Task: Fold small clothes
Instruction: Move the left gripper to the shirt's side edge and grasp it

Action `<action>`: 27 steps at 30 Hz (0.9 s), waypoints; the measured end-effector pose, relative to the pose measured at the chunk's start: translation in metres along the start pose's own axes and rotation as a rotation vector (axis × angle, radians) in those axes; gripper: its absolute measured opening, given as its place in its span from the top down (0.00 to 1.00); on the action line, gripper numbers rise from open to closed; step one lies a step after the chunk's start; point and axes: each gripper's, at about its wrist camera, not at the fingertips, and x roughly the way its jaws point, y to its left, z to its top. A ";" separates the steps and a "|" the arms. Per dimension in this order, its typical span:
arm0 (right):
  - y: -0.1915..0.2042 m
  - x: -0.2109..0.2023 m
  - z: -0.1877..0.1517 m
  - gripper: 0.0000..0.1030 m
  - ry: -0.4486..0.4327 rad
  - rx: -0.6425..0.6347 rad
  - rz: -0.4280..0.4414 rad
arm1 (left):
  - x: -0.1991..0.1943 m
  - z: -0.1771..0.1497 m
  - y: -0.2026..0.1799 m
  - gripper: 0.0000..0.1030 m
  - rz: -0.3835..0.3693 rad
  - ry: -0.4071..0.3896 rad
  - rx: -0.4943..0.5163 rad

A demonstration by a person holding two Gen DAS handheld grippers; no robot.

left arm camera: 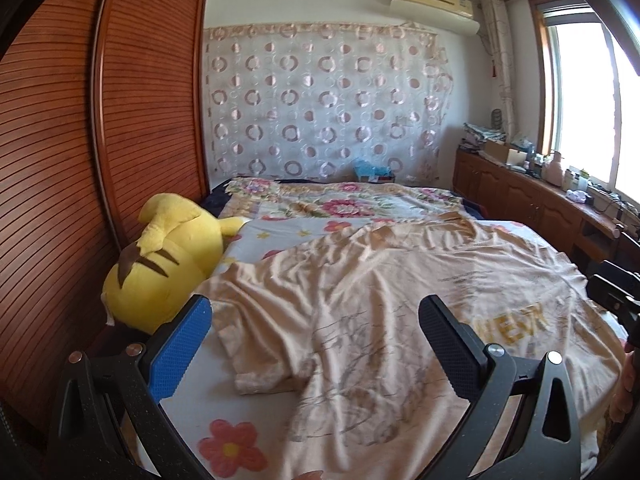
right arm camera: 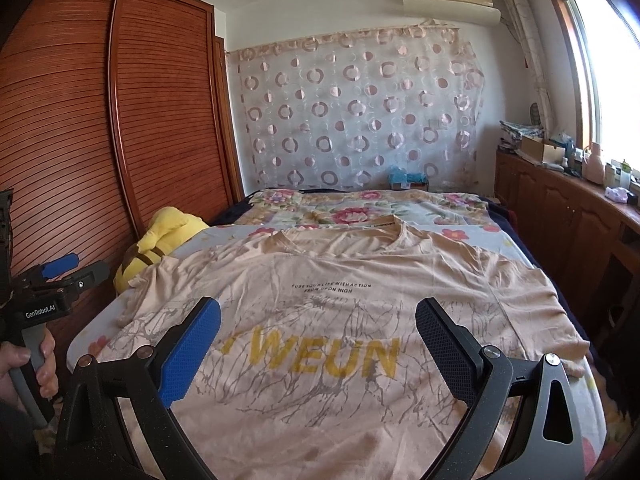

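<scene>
A beige T-shirt with yellow letters and grey line print lies spread face up on the bed, collar toward the far end. In the left wrist view the same T-shirt shows wrinkles and its left sleeve lies near the bed's left side. My left gripper hovers open above the shirt's left part, with nothing between its fingers. My right gripper is open above the shirt's lower middle, over the yellow letters. The left gripper also shows at the left edge of the right wrist view, held by a hand.
A yellow plush toy lies at the bed's left edge against a wooden slatted wardrobe. A floral sheet covers the bed. A wooden cabinet with clutter runs along the right wall under the window.
</scene>
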 end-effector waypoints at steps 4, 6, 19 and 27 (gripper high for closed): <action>0.001 0.002 0.000 0.05 0.017 -0.015 0.022 | 0.012 -0.007 0.013 0.00 0.036 0.046 -0.008; 0.003 0.005 -0.001 0.05 0.028 -0.023 0.030 | 0.015 -0.009 0.018 0.00 0.053 0.060 -0.005; 0.015 0.043 -0.006 0.05 0.161 -0.075 0.118 | 0.054 -0.020 0.062 0.00 -0.003 0.185 0.010; 0.028 0.048 -0.002 0.05 0.213 -0.134 0.156 | 0.092 -0.005 0.109 0.15 -0.067 0.278 -0.030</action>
